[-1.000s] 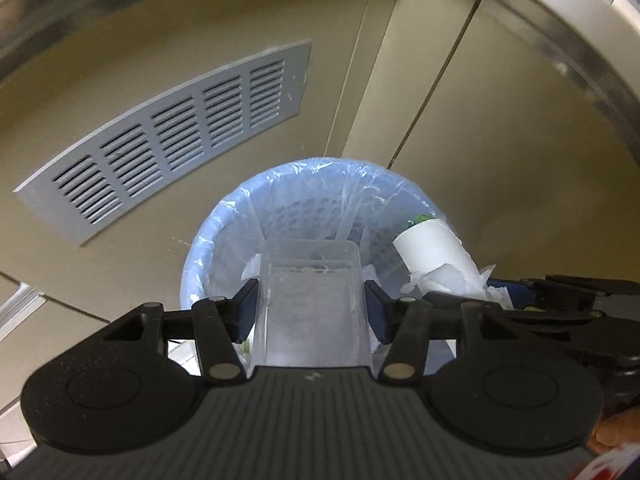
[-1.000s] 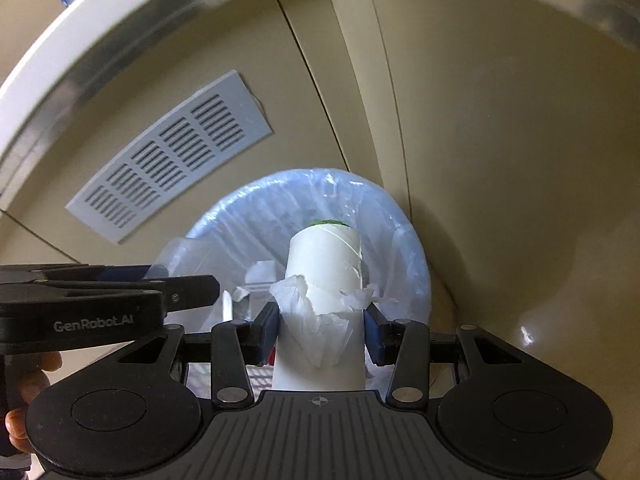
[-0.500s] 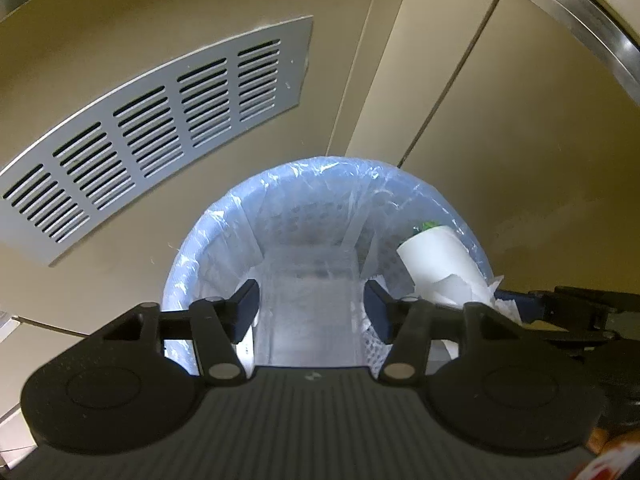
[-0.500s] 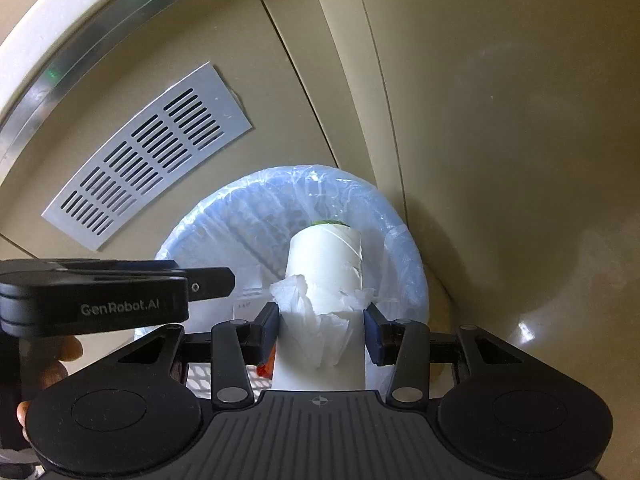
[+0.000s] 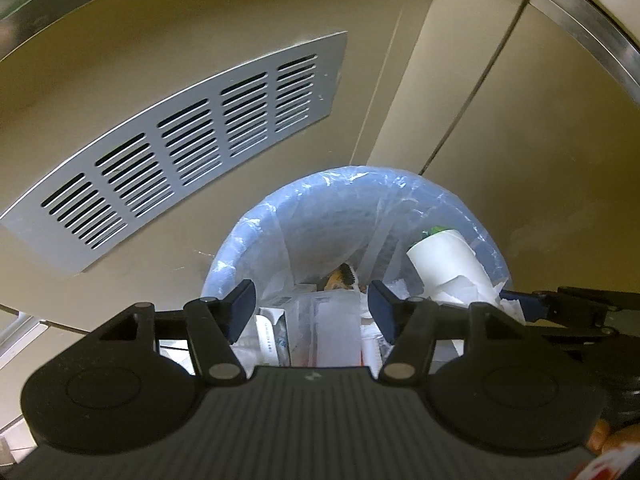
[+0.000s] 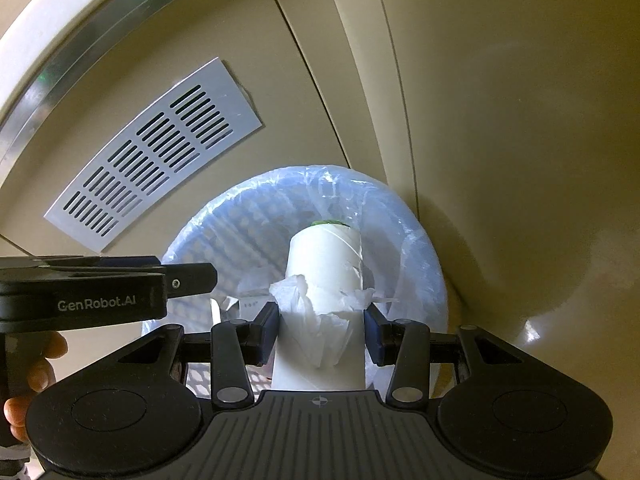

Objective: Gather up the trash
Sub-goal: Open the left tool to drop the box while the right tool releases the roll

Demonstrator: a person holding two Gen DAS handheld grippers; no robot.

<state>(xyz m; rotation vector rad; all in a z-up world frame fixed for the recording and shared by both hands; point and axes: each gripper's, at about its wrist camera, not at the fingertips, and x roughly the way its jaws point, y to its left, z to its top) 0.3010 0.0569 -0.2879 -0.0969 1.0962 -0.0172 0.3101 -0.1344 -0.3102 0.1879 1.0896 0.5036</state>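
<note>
A round waste bin (image 5: pixel 256 224) lined with a clear bluish bag stands on the floor by a beige cabinet; it also shows in the right wrist view (image 6: pixel 424 232). My left gripper (image 5: pixel 312 304) is open and empty above it. A clear plastic container (image 5: pixel 336 328) lies inside among boxes and wrappers. My right gripper (image 6: pixel 320 328) is shut on a white paper cup (image 6: pixel 324 268) with crumpled tissue, held over the bin's right side. The cup shows in the left wrist view (image 5: pixel 448 264) too.
A grey vent grille (image 5: pixel 180 152) sits in the cabinet panel behind the bin, also in the right wrist view (image 6: pixel 156 156). A metal counter edge (image 6: pixel 80 40) runs above. The left gripper body (image 6: pixel 100 292) crosses the right wrist view at left.
My left gripper has opened and the clear plastic container has dropped into the bin. Both grippers have moved lower toward the bin. The right still holds the cup.
</note>
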